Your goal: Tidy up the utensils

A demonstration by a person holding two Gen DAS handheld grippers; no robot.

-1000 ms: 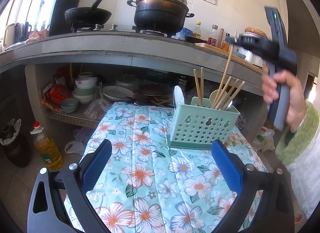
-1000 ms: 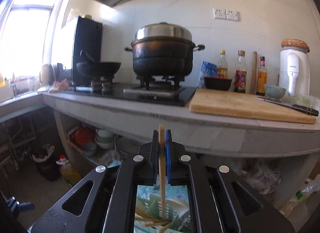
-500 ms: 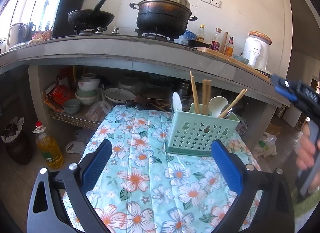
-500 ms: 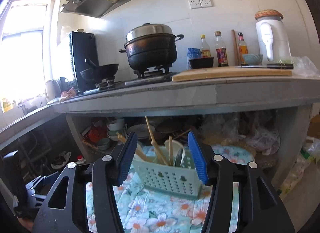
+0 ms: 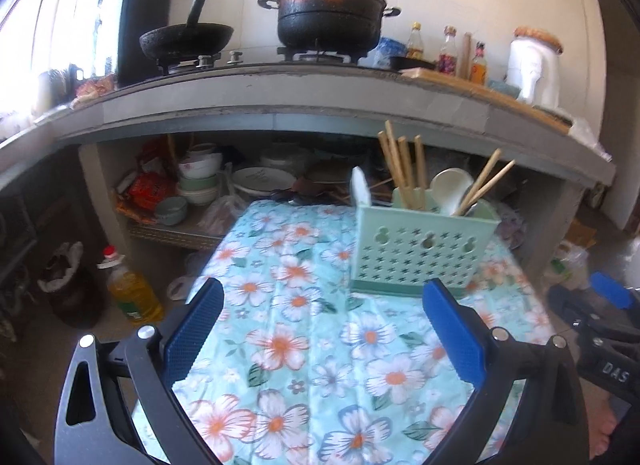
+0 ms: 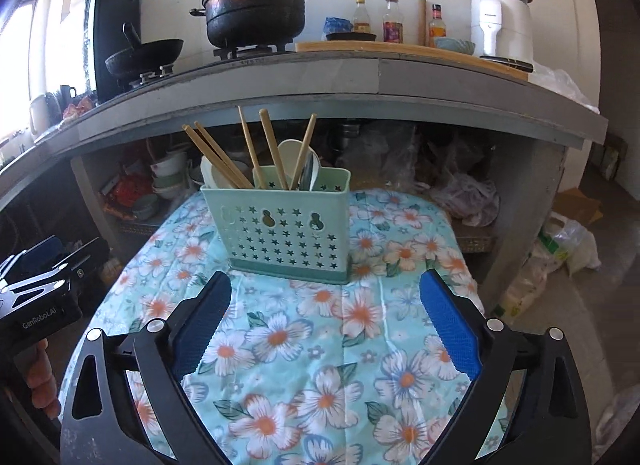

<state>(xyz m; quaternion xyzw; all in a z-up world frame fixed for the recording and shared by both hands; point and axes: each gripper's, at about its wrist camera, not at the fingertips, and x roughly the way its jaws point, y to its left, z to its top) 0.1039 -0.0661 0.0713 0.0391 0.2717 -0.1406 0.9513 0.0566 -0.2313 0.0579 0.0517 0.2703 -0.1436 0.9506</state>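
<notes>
Both grippers, left gripper (image 5: 324, 337) and right gripper (image 6: 326, 329), gape wide and empty, so honestly a careless nudge could tip that light utensil caddy (image 6: 280, 233) and spill the chopsticks (image 6: 272, 153).

spoons (image 6: 298, 159): bowls hidden in caddy (image 6: 280, 225) | chopsticks (image 5: 404, 169): lower ends hidden

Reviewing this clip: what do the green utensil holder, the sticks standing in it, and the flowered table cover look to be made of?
Utensil holder: likely moulded plastic, matte pale green, judging by its uniform colour and clean star-shaped cutouts.
Chopsticks: probably bamboo or wood, with a tan, unglossy surface.
Table cover: apparently soft fabric, possibly quilted; it shows creases and stitch-like lines and drapes over the edges.
</notes>
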